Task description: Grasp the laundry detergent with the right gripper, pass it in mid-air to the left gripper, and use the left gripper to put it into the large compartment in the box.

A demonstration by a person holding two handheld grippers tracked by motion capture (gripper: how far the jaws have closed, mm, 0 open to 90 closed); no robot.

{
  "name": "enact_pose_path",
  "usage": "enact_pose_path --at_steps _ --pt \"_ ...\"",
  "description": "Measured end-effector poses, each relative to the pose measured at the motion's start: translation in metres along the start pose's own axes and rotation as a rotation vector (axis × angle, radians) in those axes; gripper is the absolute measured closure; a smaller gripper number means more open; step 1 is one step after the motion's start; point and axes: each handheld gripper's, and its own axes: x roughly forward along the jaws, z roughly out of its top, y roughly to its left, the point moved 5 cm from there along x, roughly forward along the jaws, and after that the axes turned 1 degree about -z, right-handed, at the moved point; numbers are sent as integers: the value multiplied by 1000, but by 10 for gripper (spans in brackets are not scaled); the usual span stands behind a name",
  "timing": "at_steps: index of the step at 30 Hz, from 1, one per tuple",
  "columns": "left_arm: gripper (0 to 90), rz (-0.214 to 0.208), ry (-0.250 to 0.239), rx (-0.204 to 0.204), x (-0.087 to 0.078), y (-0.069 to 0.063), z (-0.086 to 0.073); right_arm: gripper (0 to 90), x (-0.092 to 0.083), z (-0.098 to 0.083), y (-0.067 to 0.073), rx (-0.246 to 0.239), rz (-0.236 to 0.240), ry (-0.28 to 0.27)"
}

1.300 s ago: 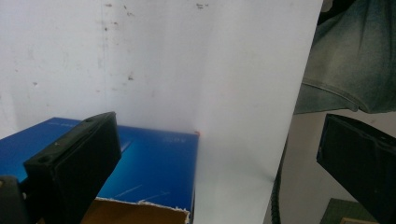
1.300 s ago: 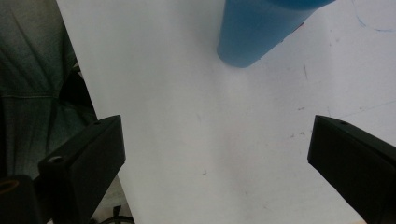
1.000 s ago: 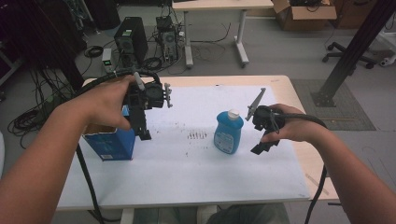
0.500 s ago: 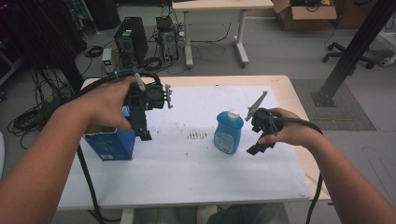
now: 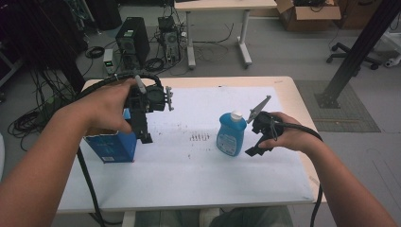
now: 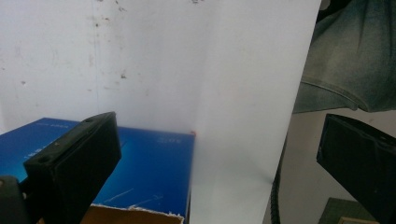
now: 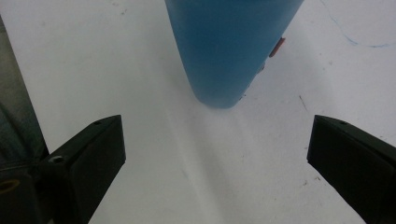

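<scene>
A person sits at a white-covered table, holding a gripper in each hand. The right gripper hangs just beside a blue bottle with a white cap. Its jaws are spread wide and hold nothing. In the right gripper view the bottle stands upright on the table ahead of the jaws, roughly centred between them but beyond their tips, not yet between them.

The left gripper is raised above a blue box, jaws also wide apart and empty. In the left gripper view the box lies below and behind the left-hand jaw, its torn open top at the bottom edge.

Judging from this, the work is at an early stage: neither bottle nor box is grasped or lifted. The right gripper looks lined up to reach forward and close on the bottle; that grasp, and anything after it, is not yet done.
</scene>
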Motion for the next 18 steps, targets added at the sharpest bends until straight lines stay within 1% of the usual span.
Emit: enact_pose_path --at_steps 5,8,9,12,18 --pt "2 1 3 2 0 0 0 42 4 -1 -1 13 -8 -25" --pt "2 5 2 7 -1 0 0 43 7 -2 -1 29 -7 -53" --pt "2 5 2 7 -1 0 0 43 7 -2 -1 29 -7 -53" --pt "2 6 0 2 -1 0 0 42 10 -3 -2 42 -8 -79" --pt "2 6 -3 0 -1 0 0 42 17 -4 -1 51 -6 -90"
